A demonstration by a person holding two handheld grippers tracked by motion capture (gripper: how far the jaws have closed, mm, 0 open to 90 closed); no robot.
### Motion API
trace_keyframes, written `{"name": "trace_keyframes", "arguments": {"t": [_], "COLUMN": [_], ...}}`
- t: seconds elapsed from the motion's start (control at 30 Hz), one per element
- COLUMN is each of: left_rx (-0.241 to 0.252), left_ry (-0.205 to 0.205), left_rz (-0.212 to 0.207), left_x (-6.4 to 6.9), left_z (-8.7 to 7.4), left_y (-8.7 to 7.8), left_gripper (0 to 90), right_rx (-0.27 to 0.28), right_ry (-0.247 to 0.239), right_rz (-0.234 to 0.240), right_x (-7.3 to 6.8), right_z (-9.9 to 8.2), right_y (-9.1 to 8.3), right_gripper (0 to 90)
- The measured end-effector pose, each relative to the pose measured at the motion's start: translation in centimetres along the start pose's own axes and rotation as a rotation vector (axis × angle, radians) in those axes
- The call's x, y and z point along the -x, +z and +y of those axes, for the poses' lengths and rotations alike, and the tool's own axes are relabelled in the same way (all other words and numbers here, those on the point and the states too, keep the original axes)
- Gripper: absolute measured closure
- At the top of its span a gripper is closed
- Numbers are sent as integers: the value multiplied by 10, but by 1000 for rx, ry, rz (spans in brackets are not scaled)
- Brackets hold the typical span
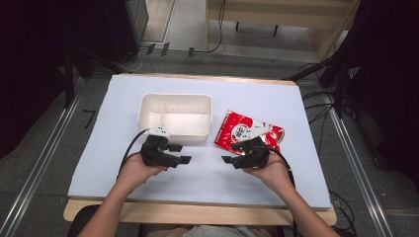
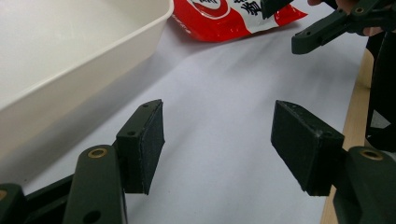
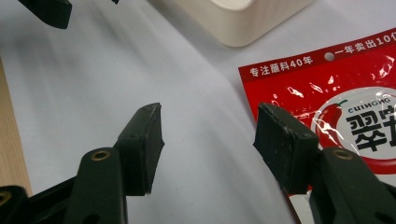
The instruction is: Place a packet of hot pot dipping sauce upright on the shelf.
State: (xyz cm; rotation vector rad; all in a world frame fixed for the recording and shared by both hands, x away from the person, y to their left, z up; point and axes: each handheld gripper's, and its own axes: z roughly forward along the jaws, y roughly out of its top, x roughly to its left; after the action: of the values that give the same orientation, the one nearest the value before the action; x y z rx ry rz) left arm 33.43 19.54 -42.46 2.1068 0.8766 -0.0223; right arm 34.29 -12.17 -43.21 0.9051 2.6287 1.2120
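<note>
Left gripper (image 1: pixel 184 153) spread wide, empty, just beside white tray (image 1: pixel 146 118) | right gripper (image 1: pixel 230 152) likewise parted, nothing held | red sachet (image 1: pixel 237 129) flat, just beyond right gripper | probably light, limp, slick film: best pinched at an edge.

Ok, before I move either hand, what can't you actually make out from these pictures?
- Red packet: its near edge is hidden by the right gripper in the high view; in the right gripper view the frame edge crops it.
- White tray: cropped in both gripper views.
- Packet print: too small in the high view.
- Left gripper: its fingers hide the sheet beneath.
</note>
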Motion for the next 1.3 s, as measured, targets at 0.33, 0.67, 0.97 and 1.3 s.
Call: {"name": "trace_keyframes", "arguments": {"t": [0.33,0.67,0.97,1.3], "left_rx": [11,9,20,23], "left_ry": [8,19,25,31], "left_rz": [15,16,26,29], "left_x": [2,5,8,9], "left_z": [2,3,5,5], "left_y": [4,5,4,4], "left_gripper": [336,331,332,329], "right_rx": [-2,1,42,39], "right_ry": [7,29,47,66], "right_rz": [3,-14,-33,-56], "right_x": [4,10,24,39], "right_z": [-2,0,-3,-5], "right_y": [-4,-13,-36,-54], "right_gripper": [409,420,455,509]}}
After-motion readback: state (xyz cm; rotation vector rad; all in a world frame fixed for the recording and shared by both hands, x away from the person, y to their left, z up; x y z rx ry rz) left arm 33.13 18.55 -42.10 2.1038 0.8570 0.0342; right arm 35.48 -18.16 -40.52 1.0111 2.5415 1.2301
